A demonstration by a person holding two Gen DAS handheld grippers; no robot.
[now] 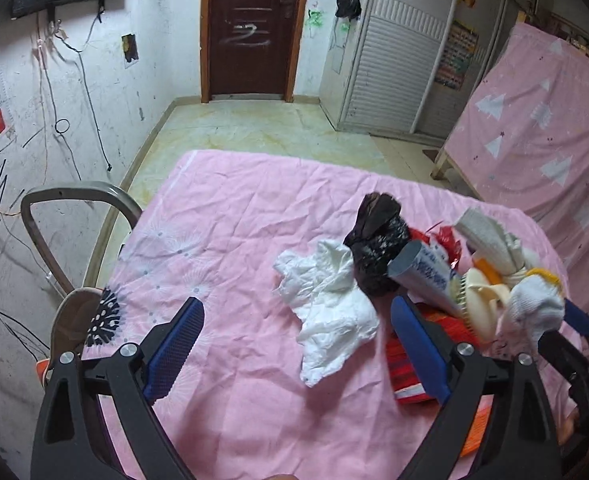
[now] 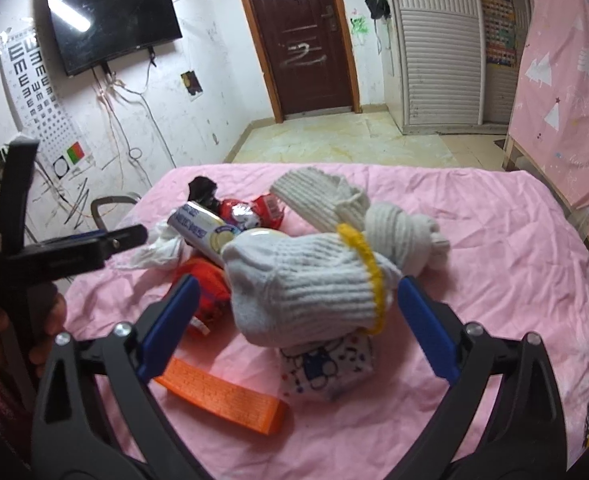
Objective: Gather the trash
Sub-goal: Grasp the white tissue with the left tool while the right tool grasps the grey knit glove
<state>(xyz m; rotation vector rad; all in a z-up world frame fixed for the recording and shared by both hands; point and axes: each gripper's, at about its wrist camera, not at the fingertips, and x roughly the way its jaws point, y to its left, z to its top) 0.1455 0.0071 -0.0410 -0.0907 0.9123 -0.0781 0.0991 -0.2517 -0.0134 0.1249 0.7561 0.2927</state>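
Observation:
The trash lies heaped on a pink-covered table point(image 1: 234, 240). My left gripper point(image 1: 298, 344) is open, and a crumpled white tissue point(image 1: 330, 304) lies on the cloth between its fingers, untouched. Behind it are a black bag point(image 1: 378, 248), a tube point(image 1: 426, 276) and a red wrapper point(image 1: 444, 240). My right gripper point(image 2: 298, 324) is open around a white glove with a yellow cuff point(image 2: 306, 292) that rests on the heap; its pads do not press it. Under the glove sit a patterned packet point(image 2: 326, 368), an orange strip point(image 2: 222, 396) and a red packet point(image 2: 208, 292).
More knitted gloves point(image 2: 402, 232) lie behind the heap. A metal chair frame point(image 1: 74, 200) stands off the table's left edge. A pink-draped frame point(image 1: 534, 140) stands at the right. A hand point(image 2: 48, 312) holds the left gripper at the left of the right wrist view.

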